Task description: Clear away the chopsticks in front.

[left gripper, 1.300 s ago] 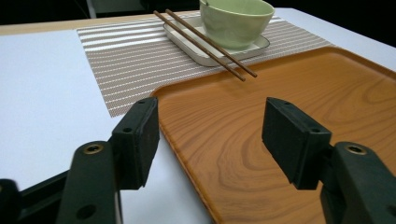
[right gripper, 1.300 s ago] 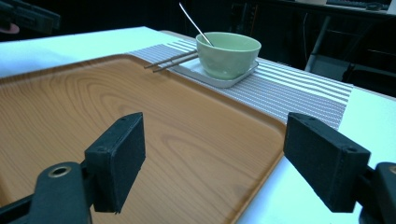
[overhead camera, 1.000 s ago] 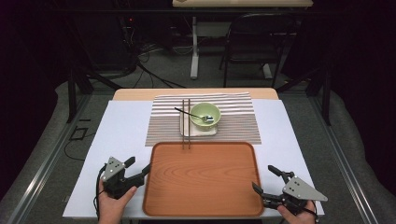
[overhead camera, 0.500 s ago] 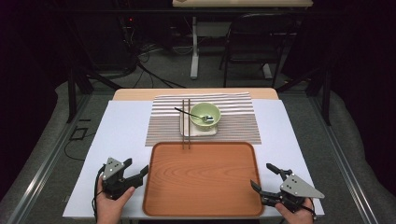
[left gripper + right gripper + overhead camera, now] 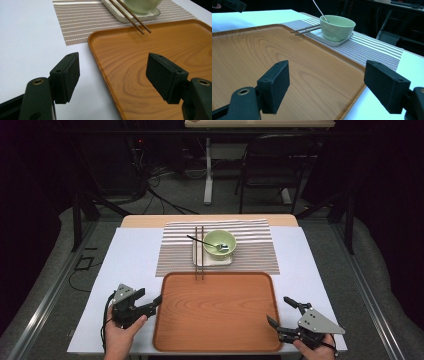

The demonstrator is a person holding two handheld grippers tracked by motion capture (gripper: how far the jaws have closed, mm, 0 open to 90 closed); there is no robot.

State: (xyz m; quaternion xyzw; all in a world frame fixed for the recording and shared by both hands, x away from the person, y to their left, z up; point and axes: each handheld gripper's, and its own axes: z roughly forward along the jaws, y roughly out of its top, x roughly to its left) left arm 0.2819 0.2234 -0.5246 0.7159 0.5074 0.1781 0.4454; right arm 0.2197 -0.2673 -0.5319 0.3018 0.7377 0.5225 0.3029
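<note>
A wooden tray (image 5: 217, 312) lies bare at the table's near side. Behind it a green bowl (image 5: 219, 243) with a spoon (image 5: 197, 240) in it stands on a white square plate (image 5: 212, 260), on a striped placemat (image 5: 250, 252). Two chopsticks (image 5: 199, 255) run from the mat to the tray's far rim. My left gripper (image 5: 150, 297) is open at the tray's left edge, and in the left gripper view its jaws straddle the tray (image 5: 140, 50) rim. My right gripper (image 5: 279, 311) is open over the tray's near right corner (image 5: 274, 50), holding nothing.
A white sheet (image 5: 130, 265) covers the table, with bare strips left and right of the tray. Beyond the table's far edge are a chair (image 5: 272, 165), a desk leg (image 5: 208, 175) and cables on the floor (image 5: 160, 195). Dark frame bars (image 5: 77, 215) flank the table.
Both grippers have shifted only slightly. The right one has edged left toward the tray's corner. Both stay open.
</note>
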